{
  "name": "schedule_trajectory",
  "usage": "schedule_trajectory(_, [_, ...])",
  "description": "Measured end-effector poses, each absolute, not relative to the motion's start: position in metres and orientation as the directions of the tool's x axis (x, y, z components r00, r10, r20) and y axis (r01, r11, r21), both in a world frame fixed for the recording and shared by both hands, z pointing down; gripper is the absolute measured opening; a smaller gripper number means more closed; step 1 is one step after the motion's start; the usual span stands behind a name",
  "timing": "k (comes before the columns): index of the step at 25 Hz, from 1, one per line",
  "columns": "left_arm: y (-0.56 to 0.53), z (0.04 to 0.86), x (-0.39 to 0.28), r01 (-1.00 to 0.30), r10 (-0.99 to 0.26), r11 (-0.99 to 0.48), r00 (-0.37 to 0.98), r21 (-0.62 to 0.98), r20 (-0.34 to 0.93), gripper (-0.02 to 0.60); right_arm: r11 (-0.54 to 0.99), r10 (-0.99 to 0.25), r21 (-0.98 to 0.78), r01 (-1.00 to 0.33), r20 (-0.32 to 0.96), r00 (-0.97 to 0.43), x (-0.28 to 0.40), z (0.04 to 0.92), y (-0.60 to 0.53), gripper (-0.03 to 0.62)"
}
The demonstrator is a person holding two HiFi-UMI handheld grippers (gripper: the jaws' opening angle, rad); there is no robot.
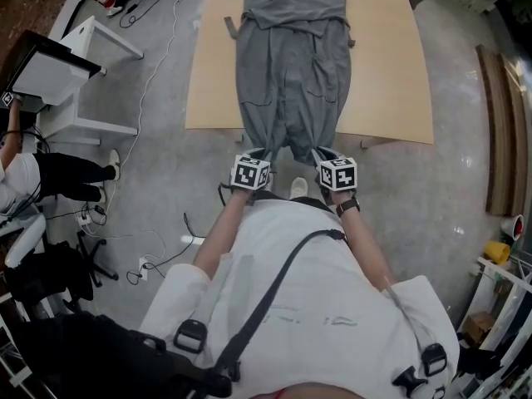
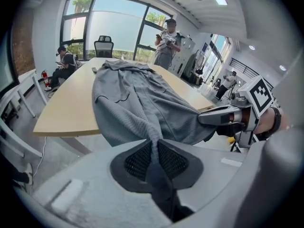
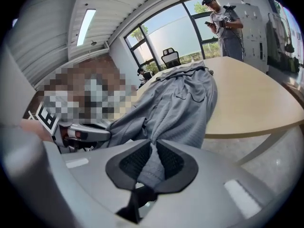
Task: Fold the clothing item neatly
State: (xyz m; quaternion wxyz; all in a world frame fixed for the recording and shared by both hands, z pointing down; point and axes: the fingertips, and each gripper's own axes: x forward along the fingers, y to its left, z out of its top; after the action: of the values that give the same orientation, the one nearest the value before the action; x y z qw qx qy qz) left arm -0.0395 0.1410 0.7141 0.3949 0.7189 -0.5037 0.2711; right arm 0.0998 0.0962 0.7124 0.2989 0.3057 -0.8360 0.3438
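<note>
A grey garment [image 1: 293, 65] lies lengthwise on the wooden table [image 1: 399, 73], its near end hanging past the front edge. My left gripper [image 1: 256, 158] is shut on the garment's near left corner. My right gripper [image 1: 326, 156] is shut on the near right corner. In the left gripper view the grey cloth [image 2: 137, 108] runs from the table down into the pinched pads [image 2: 142, 160]. The right gripper view shows the same cloth [image 3: 175, 108] bunched between its pads [image 3: 164, 163]. Both grippers sit just off the table's front edge, side by side.
A white side table [image 1: 62, 73] stands at the left with cables on the floor near it. A seated person [image 1: 33, 177] is at the far left. Another person [image 2: 167, 44] stands beyond the table's far end. Wooden boards [image 1: 503, 131] lie at the right.
</note>
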Motion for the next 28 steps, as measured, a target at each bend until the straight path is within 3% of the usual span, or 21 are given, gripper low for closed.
schedule_trajectory(16, [0.082, 0.607, -0.044, -0.942, -0.702, -0.192, 0.327, 0.274, 0.633, 0.043, 0.637, -0.454, -0.389, -0.666, 0.508, -0.732, 0.087, 0.605, 0.044, 0.032])
schedule_trajectory(28, [-0.017, 0.584, -0.066, -0.924, -0.732, -0.286, 0.381, 0.253, 0.565, 0.044, 0.592, -0.521, -0.407, -0.696, 0.465, -0.716, 0.06, 0.572, -0.038, 0.032])
